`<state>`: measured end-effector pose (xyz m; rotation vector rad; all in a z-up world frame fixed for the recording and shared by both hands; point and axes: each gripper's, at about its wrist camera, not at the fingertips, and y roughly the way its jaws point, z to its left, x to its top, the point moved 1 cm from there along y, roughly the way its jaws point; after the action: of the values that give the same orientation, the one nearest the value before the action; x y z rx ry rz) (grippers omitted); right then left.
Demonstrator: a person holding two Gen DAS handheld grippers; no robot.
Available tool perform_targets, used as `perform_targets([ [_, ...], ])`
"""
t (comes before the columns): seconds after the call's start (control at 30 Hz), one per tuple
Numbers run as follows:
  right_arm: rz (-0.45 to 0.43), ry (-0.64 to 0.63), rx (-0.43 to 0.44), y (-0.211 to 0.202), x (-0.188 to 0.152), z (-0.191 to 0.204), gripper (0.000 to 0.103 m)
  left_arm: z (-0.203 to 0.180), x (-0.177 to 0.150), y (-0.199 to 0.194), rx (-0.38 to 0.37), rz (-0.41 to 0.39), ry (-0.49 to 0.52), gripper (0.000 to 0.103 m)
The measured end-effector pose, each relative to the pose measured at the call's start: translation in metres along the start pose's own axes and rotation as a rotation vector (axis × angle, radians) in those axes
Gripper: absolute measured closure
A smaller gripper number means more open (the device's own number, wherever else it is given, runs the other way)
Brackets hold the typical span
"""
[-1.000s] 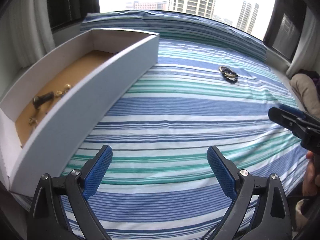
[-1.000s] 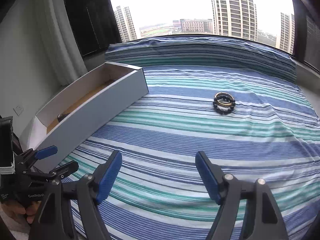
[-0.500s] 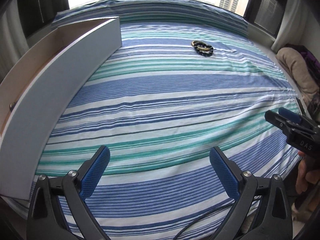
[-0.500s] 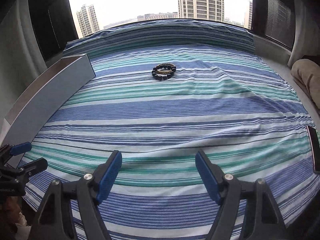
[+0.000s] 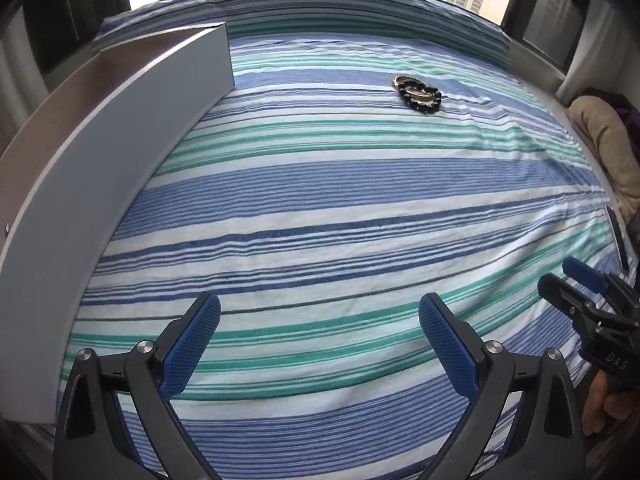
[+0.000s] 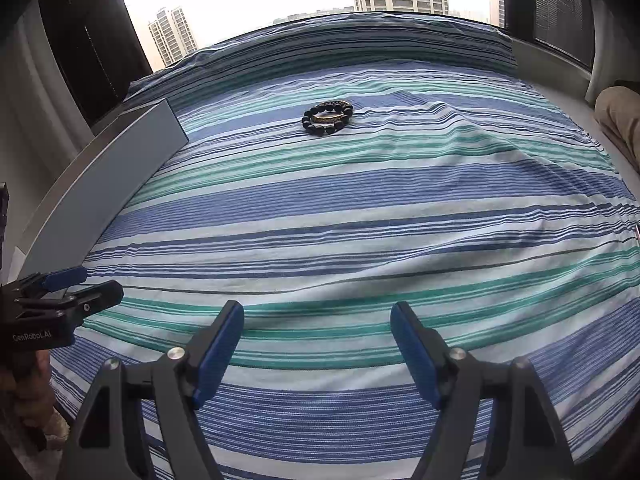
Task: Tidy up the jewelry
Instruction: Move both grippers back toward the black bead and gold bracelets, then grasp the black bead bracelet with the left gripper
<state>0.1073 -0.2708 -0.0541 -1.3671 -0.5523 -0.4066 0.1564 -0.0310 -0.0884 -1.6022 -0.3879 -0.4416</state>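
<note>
From the left wrist view, the left gripper (image 5: 319, 334) hangs over the near edge of the striped bedspread (image 5: 340, 208) with its blue, cross-hatched pads spread wide and nothing between them. The cloth is soft woven cotton in blue, teal and white bands, lightly creased. A long white box (image 5: 120, 152) with flat, smooth card walls runs along the left edge of the bed; its inside is hidden from here. The bracelets (image 5: 418, 93) lie toward the far right part of the bed, well apart from the box: a ring of round black beads overlapping a thinner gold-coloured band. At the right edge the right gripper (image 5: 576, 284) shows, its black body printed "DAS"

From the right wrist view, the right gripper (image 6: 317, 342) is likewise released, pads wide apart above the near edge. The bracelets (image 6: 328, 117) sit at the far middle of the bedspread (image 6: 360, 220), the box (image 6: 104, 184) along the left edge. At the left, the left gripper (image 6: 76, 286) carries the lettering "GenRobot.AI" (the last characters are small and hard to read)
</note>
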Motion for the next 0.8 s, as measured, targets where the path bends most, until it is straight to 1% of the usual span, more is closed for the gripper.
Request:
perform_targets([
  [0.13, 0.004, 0.014, -0.005, 0.001, -0.002, -0.008, 0.026, -0.016, 0.024, 0.004, -0.005, -0.016, 0.027, 0.003],
  [0.23, 0.008, 0.036, -0.009, 0.001, -0.003, -0.017, 0.026, -0.029, 0.053, 0.011, -0.020, -0.028, 0.056, 0.003],
  [0.3, 0.010, 0.048, -0.009, 0.001, -0.003, -0.023, 0.026, -0.037, 0.077, 0.019, -0.072, -0.045, 0.064, 0.003],
  [0.4, 0.010, 0.064, 0.000, -0.001, -0.002, -0.031, 0.026, -0.043, 0.116, 0.042, -0.176, -0.047, 0.027, 0.003],
  [0.43, 0.009, 0.068, 0.002, -0.002, -0.001, -0.033, 0.026, -0.046, 0.129, 0.052, -0.196, -0.043, 0.017, 0.003],
  [0.47, 0.008, 0.072, 0.005, -0.003, -0.001, -0.035, 0.026, -0.049, 0.142, 0.064, -0.199, -0.041, 0.014, 0.003],
  [0.57, 0.007, 0.088, 0.013, -0.004, 0.001, -0.043, 0.026, -0.063, 0.172, 0.100, -0.152, -0.036, 0.045, 0.004],
  [0.6, 0.007, 0.092, 0.015, -0.004, 0.002, -0.045, 0.026, -0.068, 0.179, 0.112, -0.130, -0.032, 0.063, 0.006],
  [0.67, 0.006, 0.099, 0.017, -0.005, 0.003, -0.049, 0.026, -0.080, 0.189, 0.133, -0.088, -0.022, 0.104, 0.014],
  [0.7, 0.005, 0.101, 0.018, -0.006, 0.003, -0.051, 0.026, -0.084, 0.193, 0.142, -0.071, -0.016, 0.120, 0.020],
  [0.73, 0.005, 0.104, 0.020, -0.006, 0.003, -0.053, 0.026, -0.087, 0.197, 0.152, -0.060, -0.006, 0.125, 0.025],
  [0.8, 0.005, 0.106, 0.023, -0.007, 0.003, -0.057, 0.026, -0.090, 0.202, 0.166, -0.050, 0.002, 0.107, 0.027],
])
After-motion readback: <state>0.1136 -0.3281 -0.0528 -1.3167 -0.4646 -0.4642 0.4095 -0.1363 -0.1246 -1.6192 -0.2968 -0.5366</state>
